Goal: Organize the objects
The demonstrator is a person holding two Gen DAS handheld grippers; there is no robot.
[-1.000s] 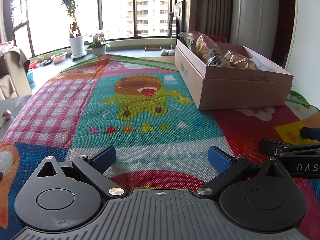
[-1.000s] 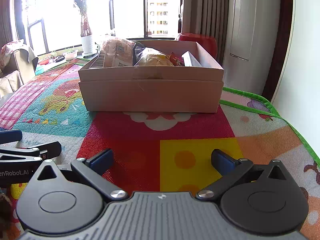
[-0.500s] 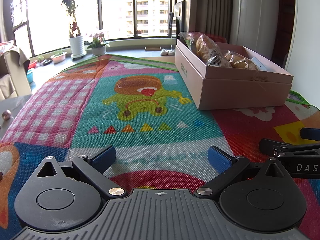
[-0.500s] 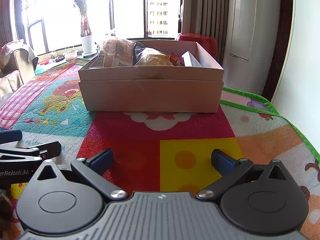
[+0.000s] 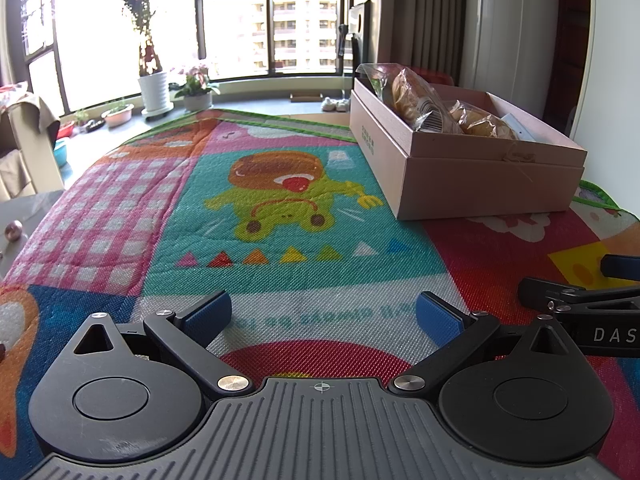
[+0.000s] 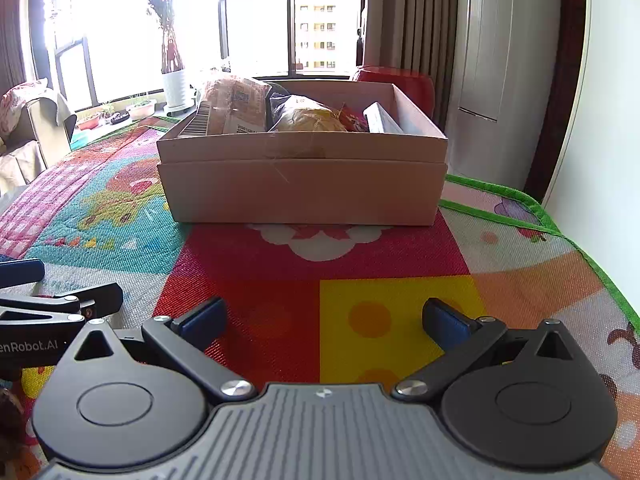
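Note:
A pink cardboard box stands on the colourful play mat, straight ahead of my right gripper. It holds several packed snacks: a bread pack with a barcode, a yellow bun in clear wrap and a white flat pack. In the left wrist view the box is at the far right with the bread packs in it. My left gripper is open and empty, low over the mat. My right gripper is open and empty too.
The right gripper shows at the left wrist view's right edge; the left gripper shows at the right wrist view's left edge. The mat's green edge runs along a white wall on the right. Potted plants stand by the window.

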